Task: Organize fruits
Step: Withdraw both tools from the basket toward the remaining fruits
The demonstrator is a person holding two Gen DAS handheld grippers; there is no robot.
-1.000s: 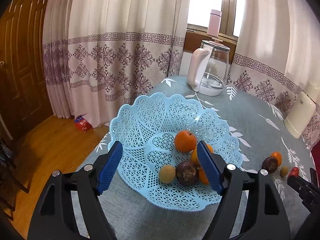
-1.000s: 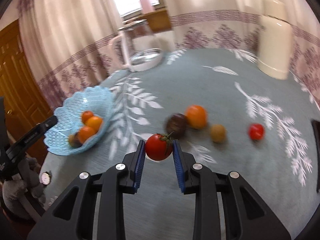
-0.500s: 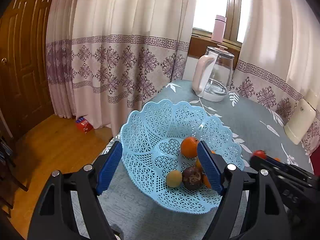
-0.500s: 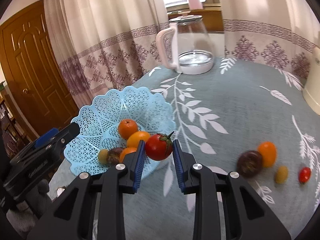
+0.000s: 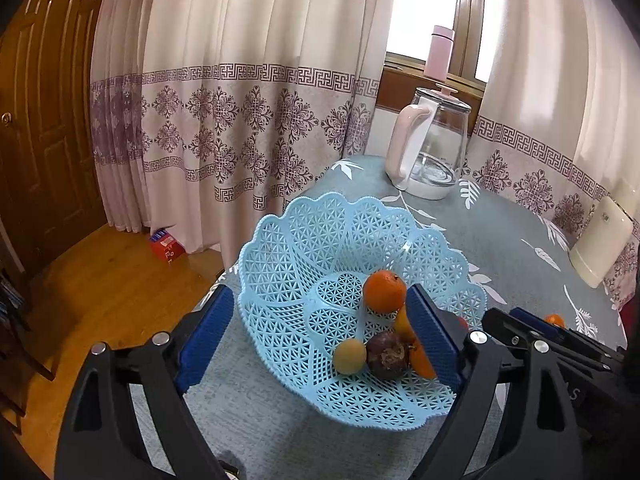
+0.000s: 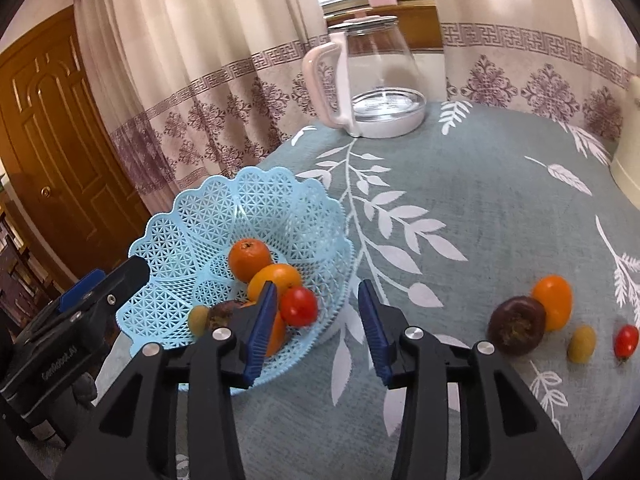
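Note:
A light-blue lattice basket [image 5: 304, 248] [image 6: 208, 216] stands near the table's corner. It holds two oranges [image 6: 250, 254], a dark passion fruit [image 5: 388, 354] and a small yellow fruit [image 5: 350, 356]. My right gripper [image 6: 318, 332] is open over the basket's near rim. A red tomato [image 6: 298, 306] sits free beside its left pad, against the oranges. My left gripper [image 5: 320, 336] is open, its pads on either side of the basket and nothing held. On the cloth to the right lie a passion fruit [image 6: 516, 326], an orange [image 6: 552, 302], a yellow fruit [image 6: 582, 344] and a small tomato [image 6: 626, 342].
A glass kettle [image 6: 376, 80] with a pink handle stands at the table's far side. A cream flask [image 5: 600, 248] is at the right edge. Curtains hang behind the table, and the table edge drops to a wooden floor on the left.
My right gripper carried the tomato from the loose fruit over to the basket and opened, letting it go. The left gripper stayed open at the basket.

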